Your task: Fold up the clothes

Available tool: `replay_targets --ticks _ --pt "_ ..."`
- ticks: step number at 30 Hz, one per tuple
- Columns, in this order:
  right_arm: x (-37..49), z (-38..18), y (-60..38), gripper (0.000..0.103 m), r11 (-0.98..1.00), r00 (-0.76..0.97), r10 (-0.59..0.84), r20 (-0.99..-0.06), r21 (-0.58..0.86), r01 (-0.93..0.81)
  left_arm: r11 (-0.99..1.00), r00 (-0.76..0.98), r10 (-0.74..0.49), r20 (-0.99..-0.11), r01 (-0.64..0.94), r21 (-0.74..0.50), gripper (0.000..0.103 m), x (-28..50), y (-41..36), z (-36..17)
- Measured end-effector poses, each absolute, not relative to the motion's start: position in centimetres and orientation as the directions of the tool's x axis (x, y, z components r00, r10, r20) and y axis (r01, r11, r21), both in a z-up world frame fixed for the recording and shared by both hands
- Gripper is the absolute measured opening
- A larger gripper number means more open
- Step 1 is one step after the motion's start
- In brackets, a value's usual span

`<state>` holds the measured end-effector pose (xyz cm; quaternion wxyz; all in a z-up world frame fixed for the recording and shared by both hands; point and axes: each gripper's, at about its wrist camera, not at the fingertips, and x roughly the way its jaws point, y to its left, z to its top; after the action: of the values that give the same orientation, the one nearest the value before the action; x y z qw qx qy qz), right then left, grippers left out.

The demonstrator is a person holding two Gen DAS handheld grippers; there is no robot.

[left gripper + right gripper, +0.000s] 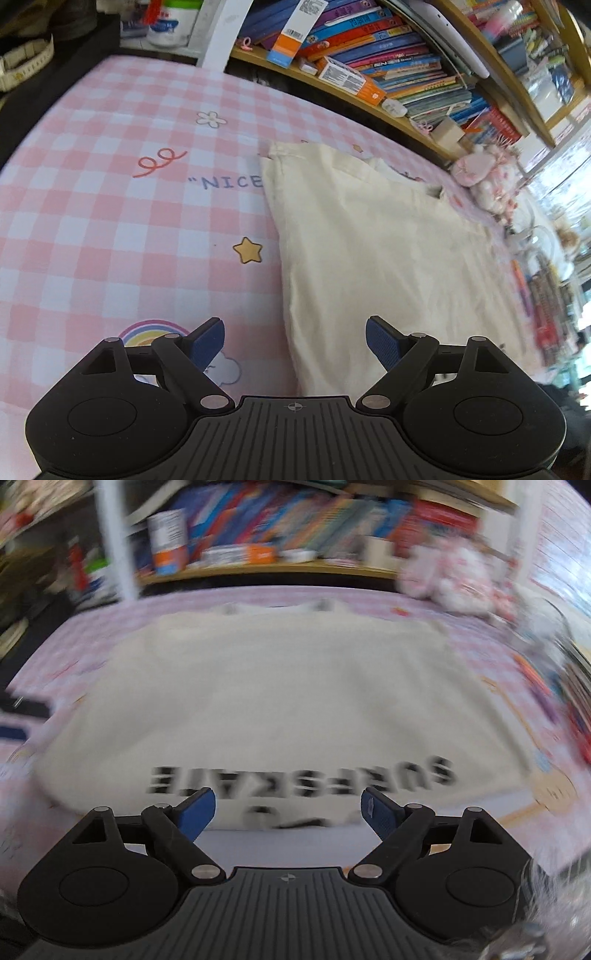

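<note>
A cream garment (376, 251) lies flat on the pink checked bed sheet (110, 221). In the left wrist view its left edge runs from the near middle to the far middle. My left gripper (295, 345) is open and empty, just above the garment's near left edge. In the right wrist view, which is blurred, the same cream garment (280, 701) spreads wide, with black upside-down lettering (303, 777) near its front edge. My right gripper (288, 812) is open and empty, hovering over that front edge.
A wooden bookshelf (369, 62) packed with books runs along the far side of the bed. A white post (225, 33) stands at the far edge. Pink and white soft toys (484, 177) lie at the far right. A dark gap (37, 110) lies left of the bed.
</note>
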<state>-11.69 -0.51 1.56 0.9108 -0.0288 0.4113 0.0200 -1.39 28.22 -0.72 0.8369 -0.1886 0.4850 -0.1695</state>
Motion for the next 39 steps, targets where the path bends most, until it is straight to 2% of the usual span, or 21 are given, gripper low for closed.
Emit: replay_targets --ticks 10,13,19,27,30,32,36,39 --pt "-8.9 2.3 9.0 0.086 0.923 0.584 0.233 -0.777 -0.013 -0.386 0.773 0.417 -0.578 -0.701 0.004 -0.635 0.088 -1.3 31.4 -3.1" --pt "-8.4 2.0 11.3 0.086 0.884 0.549 0.236 -0.802 -0.058 -0.464 0.752 0.418 -0.589 -0.692 -0.029 -0.658 0.091 -1.4 32.6 -3.7" --pt "-7.6 1.1 14.2 0.085 0.817 0.503 0.219 -0.836 -0.125 -0.563 0.700 0.433 -0.615 -0.658 -0.084 -0.709 0.092 -1.5 34.3 -4.6" --pt "-8.4 0.8 16.0 0.083 0.716 0.494 0.258 -0.830 -0.179 -0.675 0.630 0.453 -0.639 -0.622 -0.156 -0.761 0.093 -1.8 35.7 -5.9" --pt "-8.7 0.4 16.7 0.072 0.680 0.490 0.262 -0.832 -0.201 -0.705 0.604 0.462 -0.652 -0.602 -0.164 -0.780 0.096 -1.8 36.0 -6.3" --pt "-8.7 0.1 17.1 0.060 0.660 0.481 0.264 -0.836 -0.207 -0.722 0.586 0.467 -0.660 -0.588 -0.169 -0.793 0.098 -1.8 36.2 -6.5" --pt "-8.8 -0.5 18.1 0.049 0.616 0.447 0.271 -0.852 -0.204 -0.761 0.578 0.467 -0.666 -0.582 -0.171 -0.798 0.099 -1.8 36.2 -6.5" --pt "-8.7 -1.1 18.7 0.036 0.591 0.430 0.268 -0.862 -0.205 -0.780 0.566 0.444 -0.686 -0.577 -0.173 -0.806 0.099 -1.6 35.9 -6.7"
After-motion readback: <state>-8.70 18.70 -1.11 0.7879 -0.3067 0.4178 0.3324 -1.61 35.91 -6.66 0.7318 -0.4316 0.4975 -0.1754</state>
